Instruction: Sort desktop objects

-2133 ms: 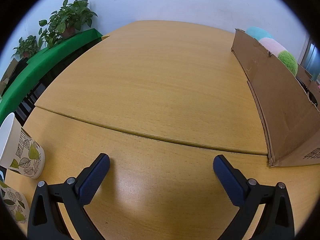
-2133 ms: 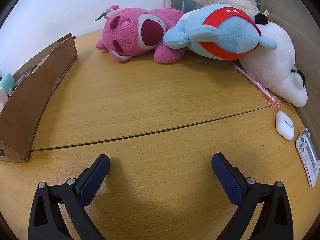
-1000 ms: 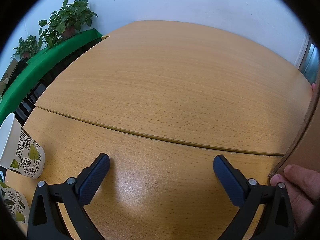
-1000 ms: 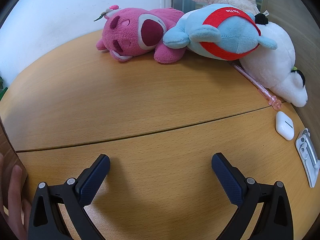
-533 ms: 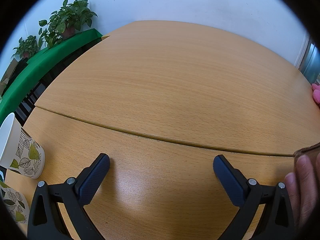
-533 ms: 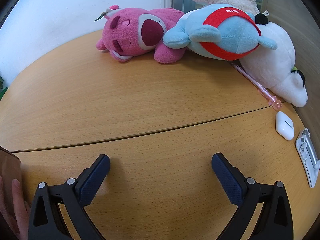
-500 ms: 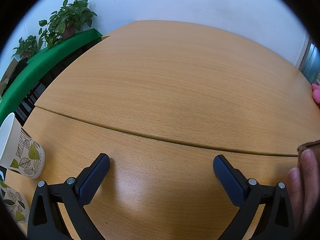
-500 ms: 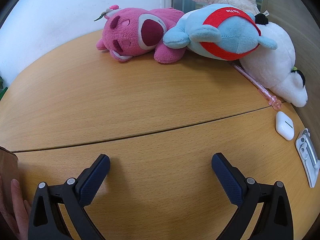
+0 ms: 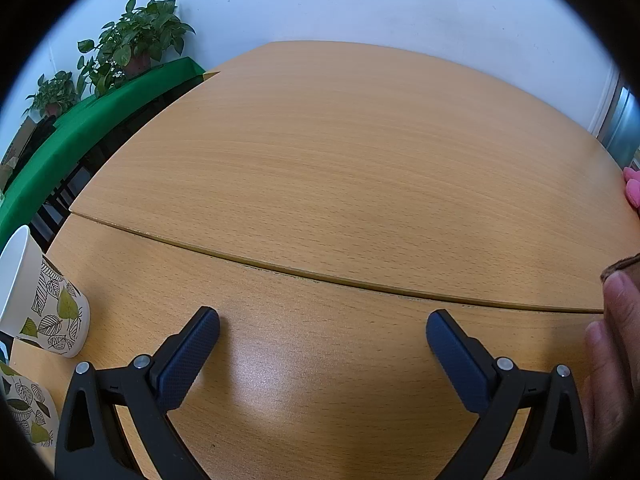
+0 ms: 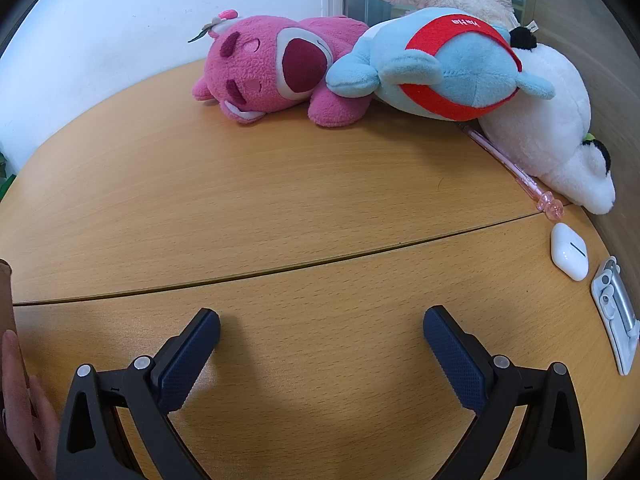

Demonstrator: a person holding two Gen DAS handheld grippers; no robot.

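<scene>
The cardboard box (image 9: 626,266) has been drawn off to the table (image 9: 340,184) edge by a hand (image 9: 612,360); left gripper (image 9: 322,344) and right gripper (image 10: 320,342) hover spread, empty, plush toys (image 10: 280,68) piled at the far corner.

Both wrist cameras sit low, close over the wooden surface (image 9: 340,168), looking forward; a hand (image 9: 612,364) at 3 o'clock left, 9 o'clock right, is shared.

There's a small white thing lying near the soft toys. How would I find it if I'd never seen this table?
Look at the wooden table, along its right side where the plush toys are piled. Follow the pink pen that pokes out from under the white plush toward its near end; just past it lies the white earbud case. It is smooth, rounded and glossy, unlike the flat, ridged white clip beside it.
</scene>
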